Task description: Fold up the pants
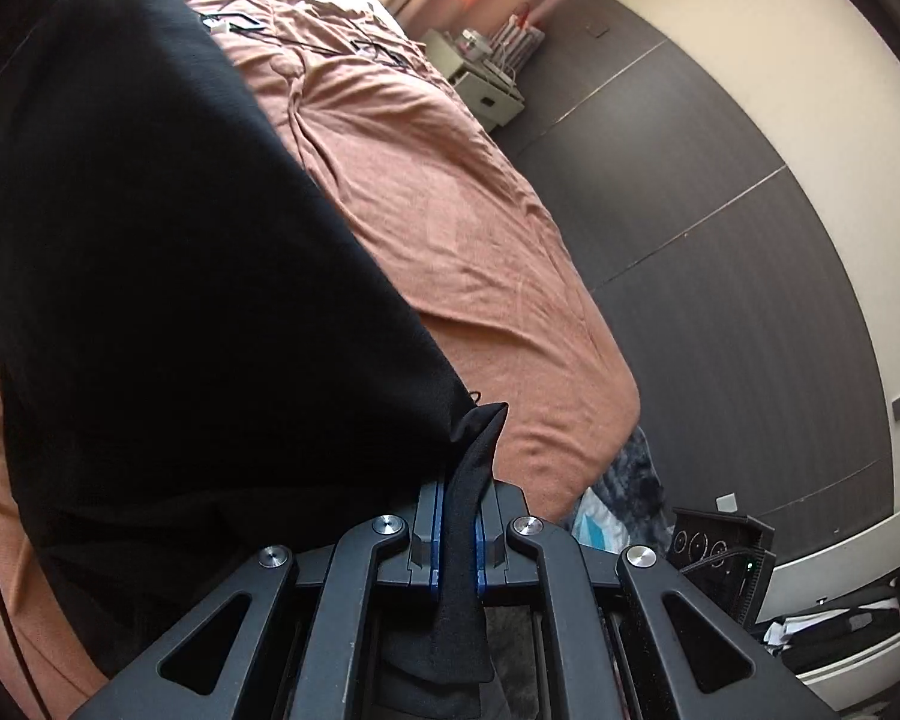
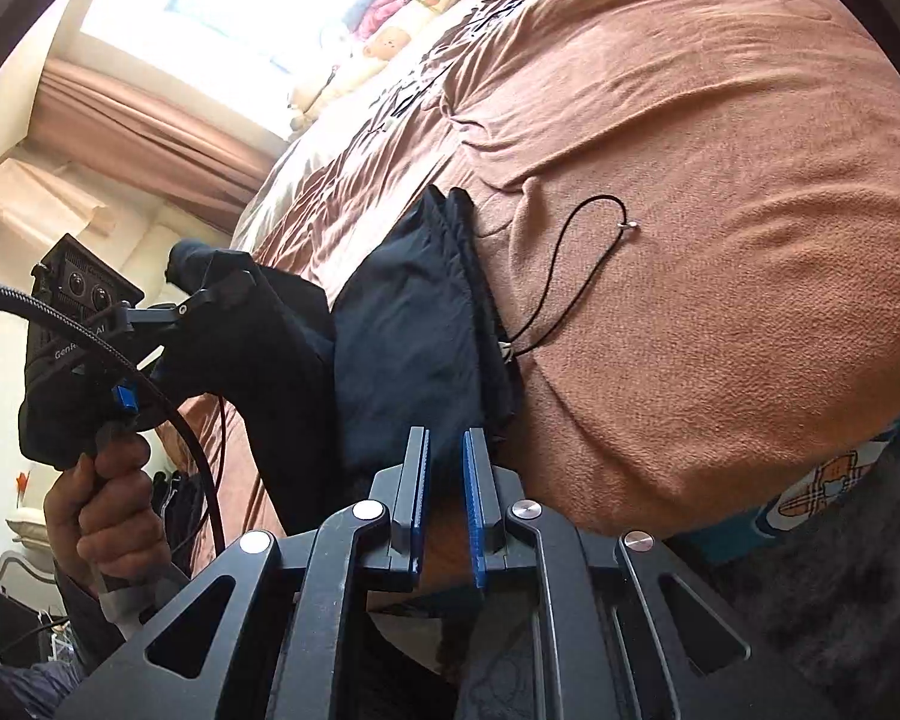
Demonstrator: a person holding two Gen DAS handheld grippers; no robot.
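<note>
Left wrist view: your left gripper (image 1: 457,531) has its blue pads pressed together on a twisted corner of the black pants (image 1: 168,276). The cloth runs up from that pinch in one broad dark sheet over the left half of the frame, above the brown bedspread (image 1: 450,210). Held by a corner like this, the fabric hangs taut from the pinch, which I judge suits carrying a fold across. Open bedspread lies to the right of the sheet, up to the bed's rounded corner, with dark floor (image 1: 720,252) beyond (little margin there).

Right wrist view: your right gripper (image 2: 445,501) shows a narrow gap between its blue pads, and the pants (image 2: 414,324) fill the gap at the tips. Whether the pads actually bite cloth, I cannot tell; read the jaws as nearly together. The pants lie bunched on the bedspread (image 2: 720,210) straight ahead, a black drawstring (image 2: 576,252) looping out to their right. Your left hand (image 2: 111,510) holds the other gripper at frame left, dark cloth draped from it. Most free room is the wide bedspread right of the pants; the near bed edge curves close under the fingers.
</note>
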